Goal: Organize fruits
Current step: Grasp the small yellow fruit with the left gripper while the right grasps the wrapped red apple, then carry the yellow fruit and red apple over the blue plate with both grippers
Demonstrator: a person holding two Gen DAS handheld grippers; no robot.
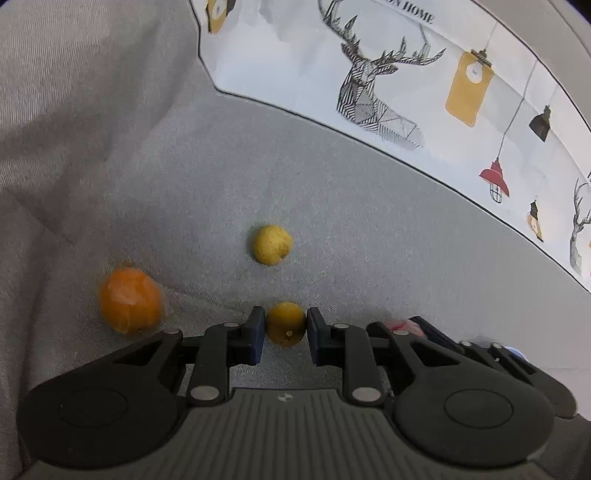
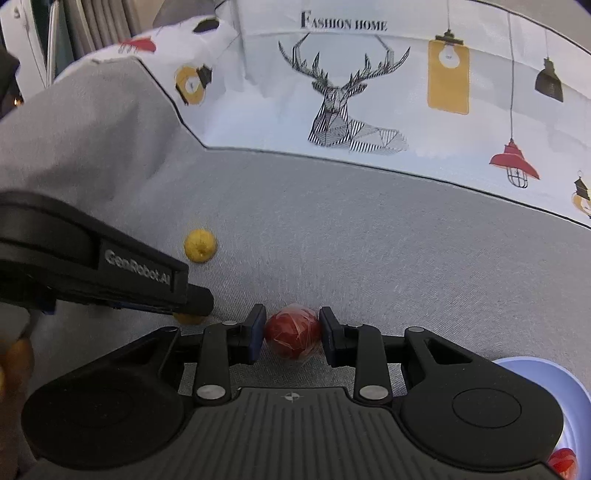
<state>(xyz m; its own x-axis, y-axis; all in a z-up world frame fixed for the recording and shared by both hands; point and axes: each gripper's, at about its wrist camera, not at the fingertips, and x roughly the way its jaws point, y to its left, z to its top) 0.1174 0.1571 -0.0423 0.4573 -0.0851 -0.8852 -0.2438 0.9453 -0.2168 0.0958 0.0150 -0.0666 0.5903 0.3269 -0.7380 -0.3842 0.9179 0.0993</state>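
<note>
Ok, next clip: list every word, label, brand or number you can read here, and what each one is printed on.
"FASHION HOME": printed on the white patterned fabric, above the deer drawing, in the right wrist view.
"ON HOME": the same print, cut off at the frame's top edge in the left wrist view.
"GenRobot.AI": pale lettering on the side of the left gripper, seen from the right wrist view.
No numbers or other labels are readable; the fruits carry no legible text.
</note>
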